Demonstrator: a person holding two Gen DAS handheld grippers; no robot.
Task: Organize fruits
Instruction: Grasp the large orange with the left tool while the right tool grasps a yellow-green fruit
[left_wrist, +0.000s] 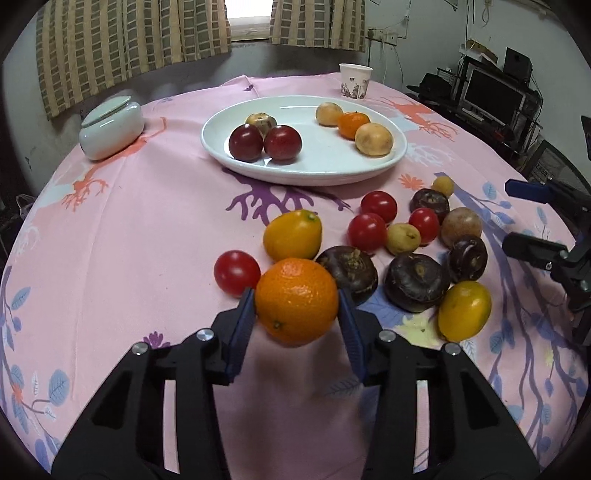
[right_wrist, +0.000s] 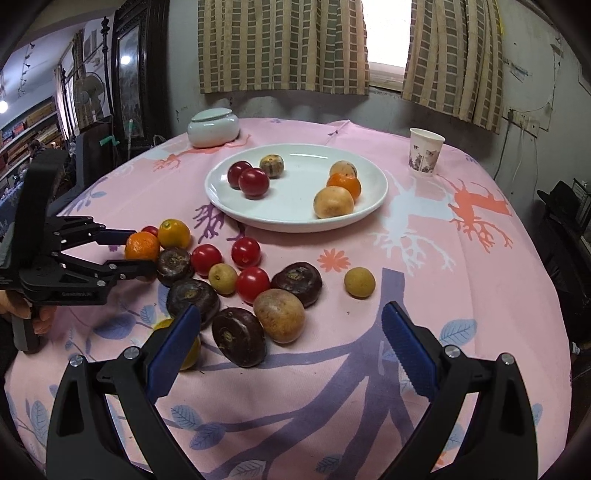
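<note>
My left gripper (left_wrist: 297, 301) is shut on an orange mandarin (left_wrist: 296, 301), held just above the pink tablecloth at the near edge of a loose fruit pile; it also shows in the right wrist view (right_wrist: 142, 246). The pile holds red tomatoes (left_wrist: 366, 232), dark water chestnuts (left_wrist: 417, 281) and yellow fruits (left_wrist: 292, 234). A white plate (left_wrist: 332, 162) farther back holds two dark red fruits (left_wrist: 282, 142), a mandarin (left_wrist: 353, 124) and tan fruits. My right gripper (right_wrist: 291, 325) is open and empty, hovering near the pile's right side.
A pale lidded jar (left_wrist: 110, 129) stands at the back left of the round table. A paper cup (left_wrist: 355, 81) stands behind the plate. A lone small tan fruit (right_wrist: 359, 282) lies right of the pile. Curtains and a wall lie beyond.
</note>
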